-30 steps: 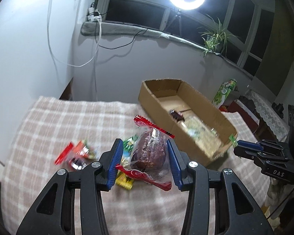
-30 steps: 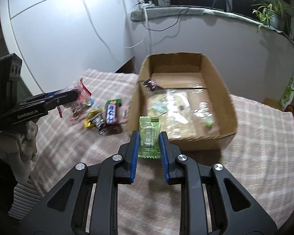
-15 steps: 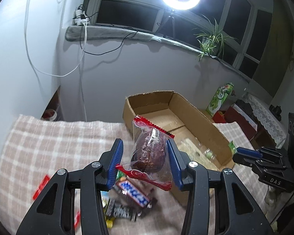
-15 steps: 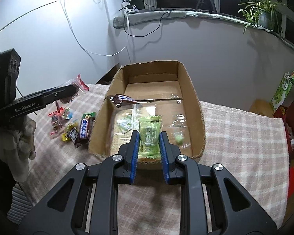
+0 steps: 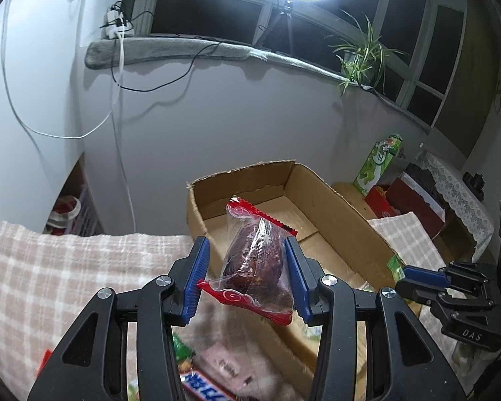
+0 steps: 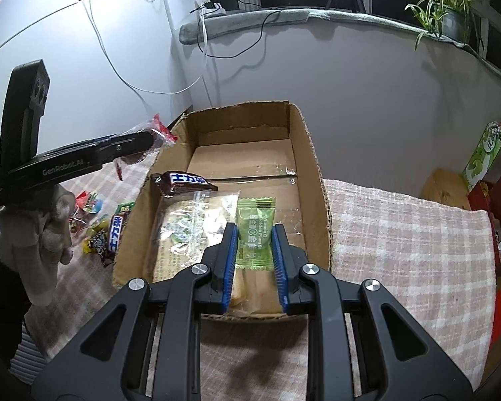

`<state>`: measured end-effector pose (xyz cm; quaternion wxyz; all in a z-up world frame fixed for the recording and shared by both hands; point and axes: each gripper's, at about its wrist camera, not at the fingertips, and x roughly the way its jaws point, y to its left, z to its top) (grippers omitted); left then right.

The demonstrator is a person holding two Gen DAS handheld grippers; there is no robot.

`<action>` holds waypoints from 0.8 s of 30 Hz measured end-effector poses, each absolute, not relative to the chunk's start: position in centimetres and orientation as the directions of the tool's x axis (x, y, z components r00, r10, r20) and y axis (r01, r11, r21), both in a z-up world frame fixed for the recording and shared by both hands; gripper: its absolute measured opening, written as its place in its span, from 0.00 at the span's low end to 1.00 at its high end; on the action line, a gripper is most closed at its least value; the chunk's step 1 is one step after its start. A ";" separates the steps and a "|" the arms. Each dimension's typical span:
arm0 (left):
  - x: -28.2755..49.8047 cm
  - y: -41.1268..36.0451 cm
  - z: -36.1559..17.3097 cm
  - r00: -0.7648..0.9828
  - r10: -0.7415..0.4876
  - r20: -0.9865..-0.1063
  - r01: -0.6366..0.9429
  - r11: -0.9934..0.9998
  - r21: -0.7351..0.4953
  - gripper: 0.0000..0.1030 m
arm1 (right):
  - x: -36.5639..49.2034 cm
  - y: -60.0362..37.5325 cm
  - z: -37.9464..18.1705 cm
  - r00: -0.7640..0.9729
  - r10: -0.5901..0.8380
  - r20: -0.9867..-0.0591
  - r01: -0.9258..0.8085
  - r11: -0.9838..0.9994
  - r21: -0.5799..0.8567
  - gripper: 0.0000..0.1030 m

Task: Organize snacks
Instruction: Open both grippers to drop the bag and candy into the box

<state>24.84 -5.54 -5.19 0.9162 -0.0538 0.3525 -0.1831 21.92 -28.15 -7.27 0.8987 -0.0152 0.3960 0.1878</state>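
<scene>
The left tool (image 5: 247,275) is clenched on a clear packet with red ends (image 5: 255,262). Something dark brown is inside the packet. The tool holds it up in the air, over the left edge of the cardboard box (image 5: 337,214).

The right tool (image 6: 254,250) is clenched on a small green candy packet (image 6: 255,230). It holds the packet above the near end of the box, over the inside.

Inside the box lies a big clear bag with green print (image 6: 190,230). A brown candy bar with white and blue letters (image 6: 183,182) leans on the left wall of the box.

The box sits on a desk with a pink checked cloth (image 6: 400,250). More snacks lie in a pile on the cloth just left of the box, and one is another brown candy bar (image 6: 115,235).
</scene>
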 end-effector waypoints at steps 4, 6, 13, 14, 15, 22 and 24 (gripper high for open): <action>25.7 -6.1 -5.6 0.681 -0.371 -0.632 0.298 0.928 -0.224 0.43 | 22.6 -28.4 -7.7 0.610 0.326 -0.722 -0.346 0.929 0.127 0.21; 26.0 -6.3 -5.8 0.678 -0.372 -0.634 0.298 0.928 -0.225 0.43 | 22.8 -28.5 -7.8 0.608 0.327 -0.723 -0.345 0.930 0.131 0.21; 26.7 -7.0 -6.1 0.669 -0.378 -0.640 0.308 0.924 -0.225 0.43 | 23.1 -28.6 -8.1 0.602 0.327 -0.729 -0.342 0.930 0.135 0.21; 26.8 -7.1 -6.2 0.668 -0.379 -0.640 0.309 0.924 -0.224 0.43 | 23.1 -28.5 -8.1 0.600 0.328 -0.730 -0.343 0.929 0.136 0.21; 26.8 -7.1 -6.2 0.668 -0.379 -0.640 0.311 0.924 -0.223 0.44 | 23.2 -28.5 -8.1 0.599 0.329 -0.730 -0.344 0.929 0.136 0.21; 26.9 -7.2 -6.3 0.662 -0.378 -0.647 0.305 0.925 -0.227 0.56 | 23.1 -28.3 -8.0 0.612 0.326 -0.720 -0.341 0.931 0.132 0.68; 26.8 -7.1 -6.2 0.665 -0.375 -0.646 0.305 0.926 -0.224 0.56 | 22.9 -28.1 -7.9 0.619 0.329 -0.713 -0.348 0.929 0.126 0.68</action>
